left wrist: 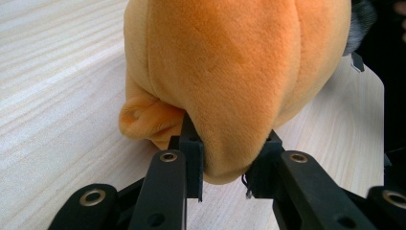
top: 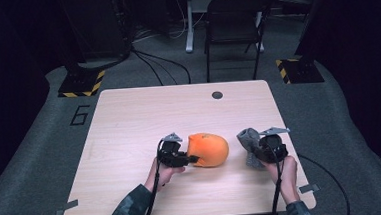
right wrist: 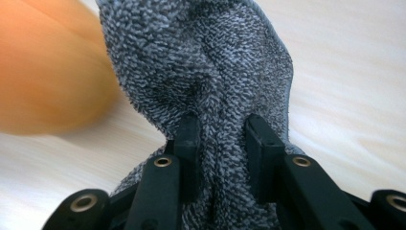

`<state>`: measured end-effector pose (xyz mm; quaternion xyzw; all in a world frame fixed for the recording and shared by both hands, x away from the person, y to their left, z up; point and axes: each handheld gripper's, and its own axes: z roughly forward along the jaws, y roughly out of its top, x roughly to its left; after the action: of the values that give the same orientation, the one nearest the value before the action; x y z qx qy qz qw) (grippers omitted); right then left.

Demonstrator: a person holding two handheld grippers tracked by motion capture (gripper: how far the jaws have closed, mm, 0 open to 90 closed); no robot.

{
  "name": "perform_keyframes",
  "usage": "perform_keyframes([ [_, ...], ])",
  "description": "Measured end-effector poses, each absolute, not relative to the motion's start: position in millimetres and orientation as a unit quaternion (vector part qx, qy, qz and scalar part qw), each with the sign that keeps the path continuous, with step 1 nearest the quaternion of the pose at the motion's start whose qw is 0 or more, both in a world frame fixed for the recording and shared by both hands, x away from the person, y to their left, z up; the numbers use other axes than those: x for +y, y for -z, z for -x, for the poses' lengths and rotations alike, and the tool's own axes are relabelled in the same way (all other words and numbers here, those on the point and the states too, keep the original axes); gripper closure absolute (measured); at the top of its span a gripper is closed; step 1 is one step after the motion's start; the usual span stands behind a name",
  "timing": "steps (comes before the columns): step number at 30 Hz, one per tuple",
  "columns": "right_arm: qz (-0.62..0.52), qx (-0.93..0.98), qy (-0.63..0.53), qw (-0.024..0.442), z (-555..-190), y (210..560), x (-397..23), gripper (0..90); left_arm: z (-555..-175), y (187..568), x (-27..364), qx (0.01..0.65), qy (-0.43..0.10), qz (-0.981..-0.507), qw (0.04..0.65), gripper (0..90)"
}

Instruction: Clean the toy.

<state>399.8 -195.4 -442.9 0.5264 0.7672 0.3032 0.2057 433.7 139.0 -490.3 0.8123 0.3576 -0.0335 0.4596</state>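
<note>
**A:** High view first: what do I have, biggest thing down?

**B:** The table [top: 129, 121] comes first, pale wood with a dark round hole [top: 217, 95] near its far edge. I'll place everything by that table. A black chair [top: 233, 24] stands on the floor beyond its far edge.

**A:** And on the table?

**B:** The orange plush [top: 208, 149] lies about mid-width, nearer my edge than the far one. The grey towel [top: 249, 140] is bunched to its right, apart from it, toward the table's right edge.

**A:** My left gripper?

**B:** The left gripper [top: 191, 159] sits at the plush's left end. In the left gripper view [left wrist: 225, 158] its jaws are clenched on a fold of orange plush [left wrist: 230, 72], the pads pressing in from both sides; the plush rests on the table [left wrist: 52, 96].

**A:** The right one?

**B:** The right gripper [top: 258, 148] is at the towel's near side. In the right gripper view [right wrist: 222, 139] its jaws are pinched on a ridge of towel [right wrist: 210, 62], the cloth gathered between the pads, with the plush [right wrist: 43, 72] a blur at the left.
</note>
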Motion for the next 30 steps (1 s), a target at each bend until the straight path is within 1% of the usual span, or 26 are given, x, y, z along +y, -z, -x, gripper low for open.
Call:
perform_keyframes([
  [3, -0.5, 0.776, -0.328, 0.201, -395, 426, -174, 69.6, -433, 490, 139, 0.358, 0.033, -0.813, 0.458, 71.7],
  [7, -0.462, 0.791, -0.348, 0.198, -389, 407, -134, 69.6, -433, 489, 138, 0.355, 0.027, -0.815, 0.457, 70.8],
  [13, -0.411, 0.816, -0.348, 0.207, -385, 393, -82, 69.6, -430, 489, 135, 0.347, 0.015, -0.817, 0.461, 70.7],
  [16, -0.407, 0.821, -0.345, 0.204, -389, 396, -71, 69.5, -429, 490, 133, 0.337, 0.014, -0.818, 0.467, 70.6],
  [18, -0.406, 0.823, -0.336, 0.213, -391, 401, -66, 69.5, -427, 490, 132, 0.329, 0.012, -0.82, 0.468, 70.7],
  [21, -0.412, 0.821, -0.333, 0.214, -394, 408, -68, 69.9, -427, 491, 131, 0.319, 0.003, -0.824, 0.468, 70.7],
  [24, -0.41, 0.826, -0.314, 0.226, -394, 414, -69, 70.1, -425, 491, 127, 0.315, -0.008, -0.828, 0.463, 70.6],
  [26, -0.404, 0.83, -0.306, 0.235, -395, 415, -69, 70.1, -425, 492, 127, 0.314, -0.008, -0.829, 0.464, 70.6],
  [30, -0.401, 0.832, -0.305, 0.235, -394, 415, -72, 70.0, -426, 492, 128, 0.312, -0.004, -0.829, 0.465, 70.6],
])
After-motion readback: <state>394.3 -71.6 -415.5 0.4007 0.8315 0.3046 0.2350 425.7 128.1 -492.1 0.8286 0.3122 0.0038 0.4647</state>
